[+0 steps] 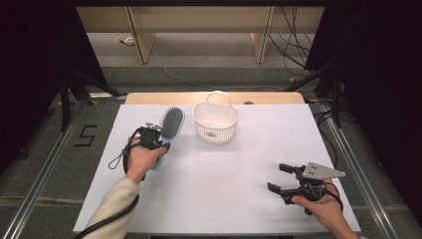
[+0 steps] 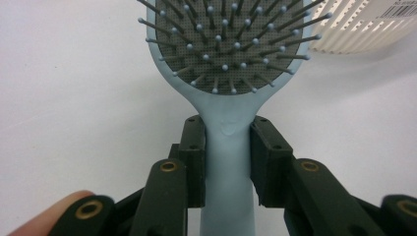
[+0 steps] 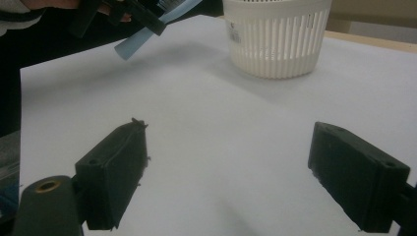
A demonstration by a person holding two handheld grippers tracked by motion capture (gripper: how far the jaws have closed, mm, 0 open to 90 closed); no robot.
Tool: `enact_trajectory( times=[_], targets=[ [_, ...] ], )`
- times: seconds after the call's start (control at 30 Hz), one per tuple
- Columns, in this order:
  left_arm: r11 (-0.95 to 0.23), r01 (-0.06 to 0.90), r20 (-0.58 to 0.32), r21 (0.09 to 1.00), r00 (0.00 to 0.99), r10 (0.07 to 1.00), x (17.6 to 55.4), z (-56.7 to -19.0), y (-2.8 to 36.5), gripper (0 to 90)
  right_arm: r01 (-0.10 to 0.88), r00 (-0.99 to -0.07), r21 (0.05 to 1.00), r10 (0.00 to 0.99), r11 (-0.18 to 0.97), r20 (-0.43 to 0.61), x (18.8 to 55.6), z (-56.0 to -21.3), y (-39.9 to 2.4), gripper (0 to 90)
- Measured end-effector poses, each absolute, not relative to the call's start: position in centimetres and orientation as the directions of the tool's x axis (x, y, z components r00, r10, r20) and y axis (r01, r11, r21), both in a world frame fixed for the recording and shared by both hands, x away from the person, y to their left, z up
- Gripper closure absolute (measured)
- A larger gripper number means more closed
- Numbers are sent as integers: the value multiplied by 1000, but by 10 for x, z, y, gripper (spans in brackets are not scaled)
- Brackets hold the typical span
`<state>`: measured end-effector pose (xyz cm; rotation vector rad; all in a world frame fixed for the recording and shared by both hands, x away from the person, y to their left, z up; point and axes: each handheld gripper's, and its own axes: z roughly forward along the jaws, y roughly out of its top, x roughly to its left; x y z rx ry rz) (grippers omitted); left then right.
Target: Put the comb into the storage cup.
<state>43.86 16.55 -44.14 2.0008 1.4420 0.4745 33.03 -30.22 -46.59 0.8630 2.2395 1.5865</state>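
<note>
**Got the hairbrush by the neck, basket's next door**

My left gripper (image 2: 227, 147) is clamped tight on the hairbrush (image 1: 171, 125), both pads squeezing the pale blue handle right where it narrows below the bristle head. In the high view the brush sits at the left side of the white table (image 1: 239, 199), bristles up, head pointing away from me and just beside the white basket (image 1: 216, 122). My right gripper (image 1: 284, 178) hangs near the front right corner with its jaws spread wide and nothing between them.

What worries me: that handle is smooth and tapered, and all the weight is out front in the head. If I tip or swing too fast, I reckon it could pivot in the pads or slide out. The basket also looks light, so clipping its rim with the brush head would likely shove it or knock it over.

Room-wise I'm fine. Lots of bare table between my two hands, and the basket is the only obstacle. The left edge is fairly close to my left hand, though.
</note>
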Motion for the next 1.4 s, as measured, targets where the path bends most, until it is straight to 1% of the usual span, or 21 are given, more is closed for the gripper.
enact_trajectory(
  times=[0.47, 1.4],
  targets=[
    [-196, 645, -48, 738, 340, 939, 436, -433, 164, 696, 316, -788, 922, 604, 226, 122, 330, -466, -302, 160],
    [-153, 571, -61, 807, 339, 939, 433, -424, 163, 696, 314, -787, 922, 604, 225, 121, 330, -466, -303, 159]
  ],
)
